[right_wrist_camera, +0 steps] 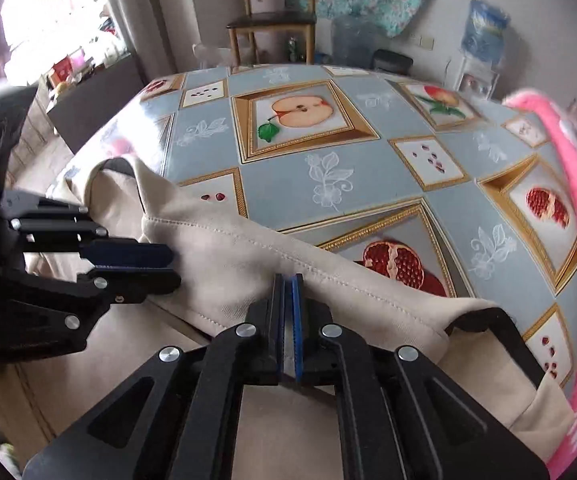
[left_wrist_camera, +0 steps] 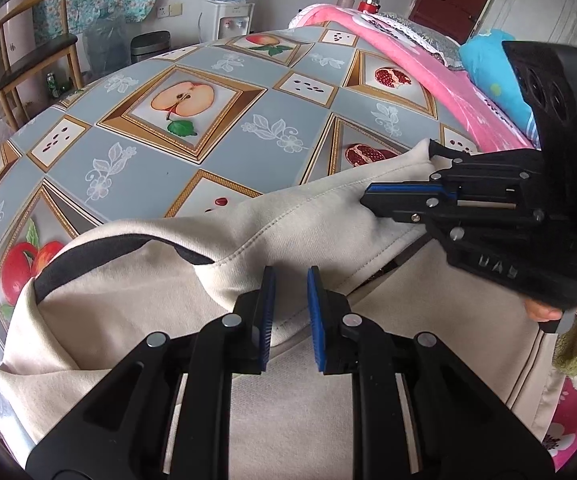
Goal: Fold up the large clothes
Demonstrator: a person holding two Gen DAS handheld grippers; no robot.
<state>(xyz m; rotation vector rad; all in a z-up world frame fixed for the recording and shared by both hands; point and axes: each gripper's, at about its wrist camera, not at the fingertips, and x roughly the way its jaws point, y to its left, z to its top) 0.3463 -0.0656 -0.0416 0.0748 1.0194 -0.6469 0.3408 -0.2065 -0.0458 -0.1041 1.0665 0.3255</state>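
Cream sweatshirt with black trim on fruit-print tablecloth — left gripper pinches a fold; right gripper jaws nearly together, cloth between.

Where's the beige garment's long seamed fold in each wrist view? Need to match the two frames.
Left wrist view: the beige garment's seamed fold runs from centre to the right, where the right hand-held gripper meets it.
Right wrist view: the fold crosses the lower middle, left to right.
Shared landmark: the halved-apple square on the fruit-print tablecloth.
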